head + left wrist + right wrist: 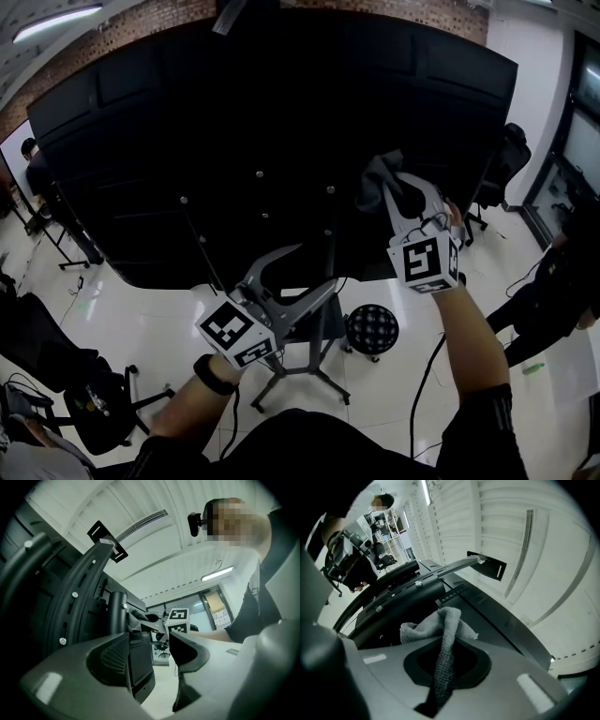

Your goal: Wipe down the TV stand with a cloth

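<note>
Pinching grey cloth (443, 620) in right claw (447, 665) near black panel (234, 122); left claw (157, 648) parted, empty

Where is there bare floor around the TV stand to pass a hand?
Bare white floor lies left of the stand's legs, up to the office chair. Right of the stool a cable crosses the floor. Between legs and stool it is crowded.

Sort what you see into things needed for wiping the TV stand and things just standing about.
For the job: cloth, held in right tool; TV stand; left tool, open.
Standing about: round stool; office chair.
</note>
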### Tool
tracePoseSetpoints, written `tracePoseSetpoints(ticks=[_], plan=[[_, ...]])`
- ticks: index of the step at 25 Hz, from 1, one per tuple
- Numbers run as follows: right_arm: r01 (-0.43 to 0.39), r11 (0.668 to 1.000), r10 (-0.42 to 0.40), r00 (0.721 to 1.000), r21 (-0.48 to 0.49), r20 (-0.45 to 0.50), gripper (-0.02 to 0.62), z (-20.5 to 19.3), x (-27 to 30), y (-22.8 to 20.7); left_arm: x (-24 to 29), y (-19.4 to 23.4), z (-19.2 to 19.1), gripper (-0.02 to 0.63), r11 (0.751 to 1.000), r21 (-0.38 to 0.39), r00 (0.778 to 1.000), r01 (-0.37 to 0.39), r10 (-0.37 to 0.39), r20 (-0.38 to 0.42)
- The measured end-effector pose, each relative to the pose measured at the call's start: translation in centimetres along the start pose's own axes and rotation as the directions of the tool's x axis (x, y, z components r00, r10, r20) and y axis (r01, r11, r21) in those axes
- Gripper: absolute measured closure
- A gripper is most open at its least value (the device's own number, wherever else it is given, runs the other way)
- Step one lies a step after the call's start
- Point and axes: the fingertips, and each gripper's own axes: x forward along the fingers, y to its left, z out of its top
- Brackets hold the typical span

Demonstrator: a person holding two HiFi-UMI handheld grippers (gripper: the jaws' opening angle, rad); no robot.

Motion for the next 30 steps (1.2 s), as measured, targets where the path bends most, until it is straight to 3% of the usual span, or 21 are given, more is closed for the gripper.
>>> tracePoseSetpoints(ticks=[16,22,30], plan=[[0.101,0.994,-0.096,0.986,0.029,-0.138,0.58,-8.8,-3.9,-6.5,5.0,-3.0,-1.9,0.319,0.998,-0.017,0.998,0.061,-0.061,-0.008],[0.078,0.995,-0.075,0.996,0.057,-0.048,0.58,-5.6,-4.6,-5.4,4.9,-3.0,-1.7,0.319,0.998,-0.026,0.999,0.052,-0.052,-0.004],[-0.052,0.998,0.05,0.998,0.04,0.045,0.58,0.0,-2.6,1.1,2.1,-1.7,-1.0,0.319,1.0,-0.018,1.0,-0.002,0.002,0.013]])
